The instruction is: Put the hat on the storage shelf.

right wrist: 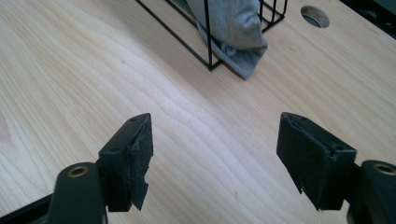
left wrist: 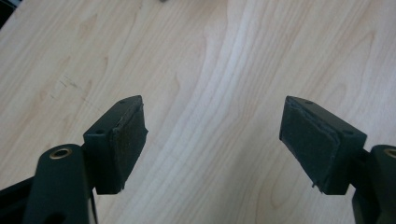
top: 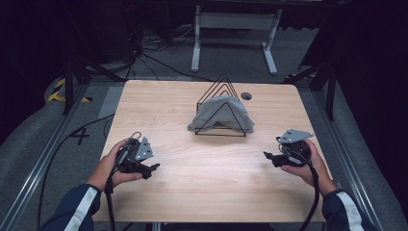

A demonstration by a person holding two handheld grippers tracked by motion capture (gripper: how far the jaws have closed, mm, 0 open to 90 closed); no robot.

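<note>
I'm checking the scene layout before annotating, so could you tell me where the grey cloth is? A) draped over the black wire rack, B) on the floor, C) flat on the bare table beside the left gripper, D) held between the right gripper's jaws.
A: the grey cloth hangs over the black wire rack, apart from both grippers.

Pale wooden table (top: 183, 110), round hole (top: 246, 96)

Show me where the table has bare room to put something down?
The wooden table is bare between the left hand-held gripper and the right hand-held gripper, along the near edge, and left of the black wire rack. It is crowded mid-back, where the grey cloth sits in that rack beside the round hole.
</note>
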